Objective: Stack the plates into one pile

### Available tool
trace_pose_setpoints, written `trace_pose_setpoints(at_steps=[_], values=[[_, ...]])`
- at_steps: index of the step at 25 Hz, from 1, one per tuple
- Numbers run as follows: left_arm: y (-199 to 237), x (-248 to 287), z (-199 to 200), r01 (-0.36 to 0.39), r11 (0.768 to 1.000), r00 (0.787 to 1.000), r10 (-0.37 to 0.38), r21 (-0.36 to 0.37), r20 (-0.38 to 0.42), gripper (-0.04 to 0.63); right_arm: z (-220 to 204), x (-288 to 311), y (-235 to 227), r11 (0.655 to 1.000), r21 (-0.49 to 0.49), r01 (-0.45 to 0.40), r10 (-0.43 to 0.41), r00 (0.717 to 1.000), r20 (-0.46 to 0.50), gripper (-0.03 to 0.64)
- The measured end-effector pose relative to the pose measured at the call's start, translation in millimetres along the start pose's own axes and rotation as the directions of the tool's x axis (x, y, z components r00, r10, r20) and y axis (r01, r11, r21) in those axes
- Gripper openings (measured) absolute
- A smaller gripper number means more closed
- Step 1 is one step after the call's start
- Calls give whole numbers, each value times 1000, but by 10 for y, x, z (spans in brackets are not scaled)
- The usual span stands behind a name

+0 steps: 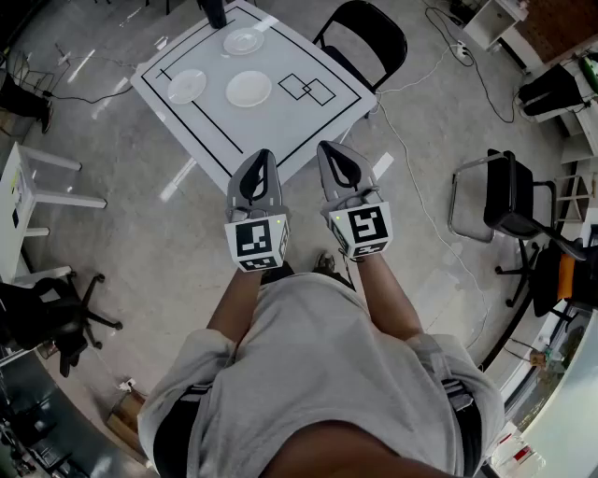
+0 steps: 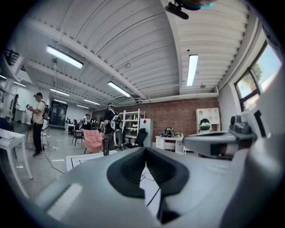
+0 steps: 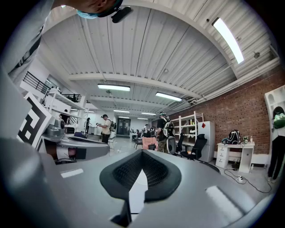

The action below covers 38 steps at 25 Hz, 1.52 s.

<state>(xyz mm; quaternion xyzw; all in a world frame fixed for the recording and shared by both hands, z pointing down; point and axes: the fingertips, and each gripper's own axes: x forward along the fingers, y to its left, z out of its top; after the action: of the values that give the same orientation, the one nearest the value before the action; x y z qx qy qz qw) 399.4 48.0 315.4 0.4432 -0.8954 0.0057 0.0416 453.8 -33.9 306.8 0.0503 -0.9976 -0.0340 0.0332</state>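
Three white plates lie apart on a white table (image 1: 308, 126) marked with black lines: one at the far side (image 1: 243, 41), one at the left (image 1: 187, 86), one in the middle (image 1: 249, 89). My left gripper (image 1: 264, 156) and right gripper (image 1: 329, 148) are held side by side and level at waist height, over the table's near corner and short of the plates. Both are shut with nothing between the pads. In the left gripper view the shut jaws (image 2: 144, 155) point over the table. The right gripper view shows its jaws (image 3: 141, 155) shut too. No plate shows in either gripper view.
A dark bottle (image 1: 215, 11) stands at the table's far edge. A black chair (image 1: 369, 33) sits behind the table, another chair (image 1: 509, 201) at the right, a white side table (image 1: 37, 182) at the left. Cables run across the floor. People stand far off (image 2: 38, 122).
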Motion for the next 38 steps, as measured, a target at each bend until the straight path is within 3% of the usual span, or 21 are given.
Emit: trace_pose_setpoints(at_steps=[10, 18, 28, 38], values=[[816, 55, -47, 52, 998, 999, -52, 25, -16, 3, -7, 726, 668, 1000, 6, 7, -7, 1000, -20, -2], [1402, 58, -252, 104, 994, 992, -105, -12, -70, 3, -164, 1135, 1088, 995, -14, 99, -100, 991, -89, -2], [1619, 220, -504, 109, 992, 988, -116, -70, -106, 3, -372, 1323, 1026, 994, -21, 104, -106, 980, -167, -2], [1865, 764, -463, 84, 996, 985, -89, -33, -150, 3, -363, 1964, 655, 997, 19, 78, -74, 987, -145, 0]])
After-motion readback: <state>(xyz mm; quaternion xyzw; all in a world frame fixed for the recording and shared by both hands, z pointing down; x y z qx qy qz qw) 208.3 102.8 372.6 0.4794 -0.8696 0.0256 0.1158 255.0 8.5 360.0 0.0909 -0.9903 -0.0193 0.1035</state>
